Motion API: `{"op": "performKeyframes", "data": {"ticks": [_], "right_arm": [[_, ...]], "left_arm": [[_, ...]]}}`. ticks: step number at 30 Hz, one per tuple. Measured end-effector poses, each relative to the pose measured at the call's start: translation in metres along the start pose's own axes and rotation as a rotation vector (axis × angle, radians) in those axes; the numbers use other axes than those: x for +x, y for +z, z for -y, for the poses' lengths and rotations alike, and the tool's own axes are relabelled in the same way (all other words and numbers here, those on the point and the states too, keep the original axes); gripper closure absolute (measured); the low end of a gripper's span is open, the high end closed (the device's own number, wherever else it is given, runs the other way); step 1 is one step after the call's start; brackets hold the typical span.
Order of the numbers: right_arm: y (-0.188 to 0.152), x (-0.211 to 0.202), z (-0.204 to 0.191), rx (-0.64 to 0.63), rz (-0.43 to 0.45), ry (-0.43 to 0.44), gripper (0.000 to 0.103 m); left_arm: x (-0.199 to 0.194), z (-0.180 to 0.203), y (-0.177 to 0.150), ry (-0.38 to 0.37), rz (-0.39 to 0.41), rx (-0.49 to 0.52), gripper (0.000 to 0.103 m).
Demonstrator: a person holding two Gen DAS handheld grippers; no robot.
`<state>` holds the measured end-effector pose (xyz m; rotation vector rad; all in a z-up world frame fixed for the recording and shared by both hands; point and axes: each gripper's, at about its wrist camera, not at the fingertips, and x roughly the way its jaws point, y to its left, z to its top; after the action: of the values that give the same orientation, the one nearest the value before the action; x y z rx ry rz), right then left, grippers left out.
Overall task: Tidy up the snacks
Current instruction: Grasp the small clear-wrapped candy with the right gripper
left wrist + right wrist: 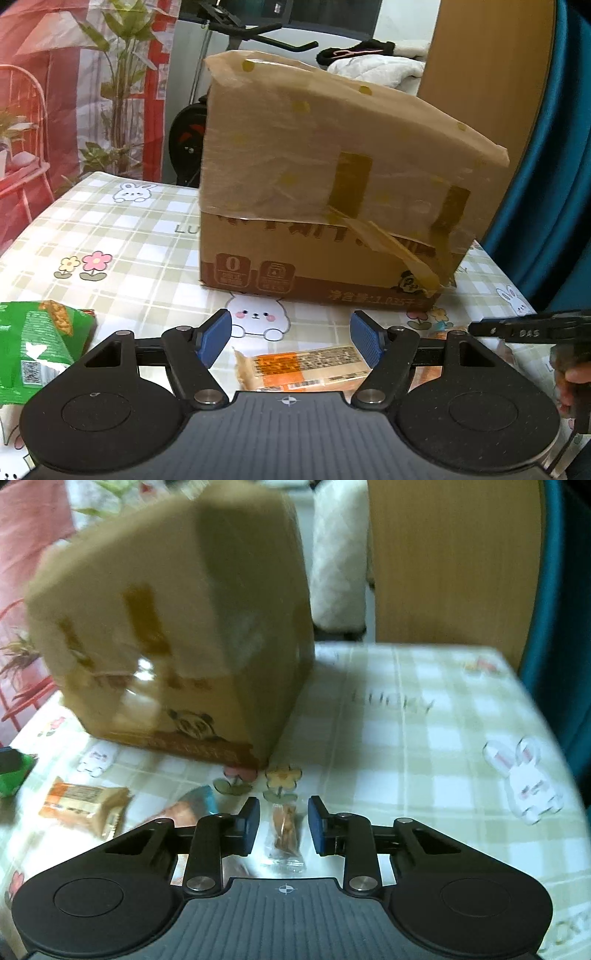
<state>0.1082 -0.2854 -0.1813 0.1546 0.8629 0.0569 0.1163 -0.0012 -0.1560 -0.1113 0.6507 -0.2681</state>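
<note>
Small snack packets lie loose in front of the cardboard box [325, 206].

Our right tongs [283, 825] are spread around a clear snack packet [283, 834] on the surface [424, 746]; it looks light, crinkly and slippery, so we pinch mid-body. Our left tongs [291, 338] hang spread above an orange packet [306, 367].

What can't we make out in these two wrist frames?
- Cardboard box contents: both views show only outer walls and taped flaps.
- Orange-labelled packet: near end hidden behind the left gripper in the left view.
- Green snack bag: cut by the left edge; print too small.
- Clear-wrapped snack between the right gripper fingers: motion blur hides any contact.
</note>
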Motion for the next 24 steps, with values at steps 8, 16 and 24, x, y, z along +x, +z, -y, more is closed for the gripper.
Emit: {"op": "performKeyframes", "data": {"ticks": [8,16,24], "right_arm": [[-0.002,0.017,-0.001,0.002,-0.047,-0.023,0.087],[0.004,-0.006,-0.008,0.000,0.065,-0.017,0.088],[0.019,-0.046,-0.031,-0.057,0.206,0.029,0.088]], "left_arm": [[0.014,-0.007,0.000,0.022,-0.011,-0.004,0.030],[0.014,-0.009,0.001,0.019,-0.007,0.009,0.030],[0.013,-0.015,0.005,0.012,0.004,0.017,0.030]]}}
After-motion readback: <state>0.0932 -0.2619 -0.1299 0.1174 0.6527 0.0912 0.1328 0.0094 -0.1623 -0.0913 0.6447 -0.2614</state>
